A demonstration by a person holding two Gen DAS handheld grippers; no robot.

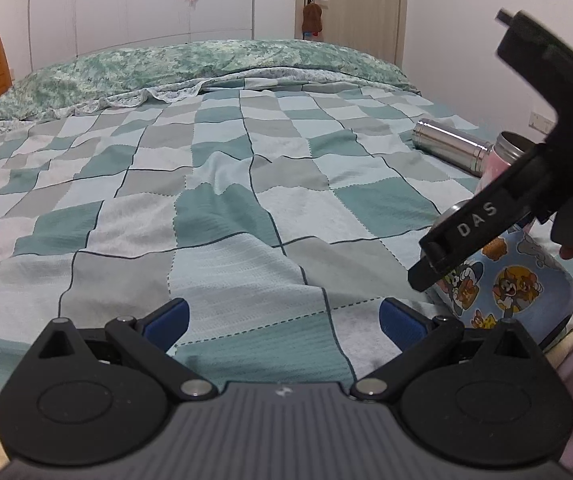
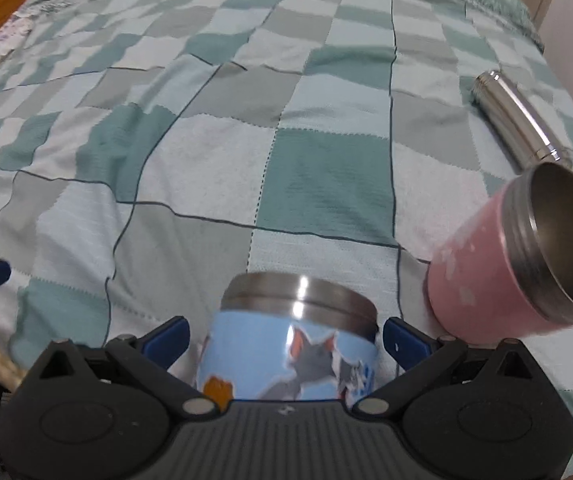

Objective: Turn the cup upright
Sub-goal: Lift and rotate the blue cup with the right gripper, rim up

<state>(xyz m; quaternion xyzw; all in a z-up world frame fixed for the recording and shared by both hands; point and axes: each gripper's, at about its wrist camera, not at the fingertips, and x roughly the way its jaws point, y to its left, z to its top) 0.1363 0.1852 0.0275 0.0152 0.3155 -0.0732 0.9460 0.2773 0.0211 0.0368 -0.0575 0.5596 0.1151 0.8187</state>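
The blue cup (image 2: pixel 290 344) lies on the bed (image 2: pixel 214 168) between the right gripper's (image 2: pixel 286 340) spread jaws, not yet pinched or raised, while the left gripper (image 1: pixel 282 320), jaws also spread, holds nothing, so the flip remains undone

Soft, even indoor light fills both views, casting only faint shadows in the folds of the checked bedspread (image 1: pixel 214 184). Fisheye distortion bends the edges and darkens the corners. Glare streaks the steel flask (image 2: pixel 522 120). The right wrist view looks slightly smeared, perhaps from motion.
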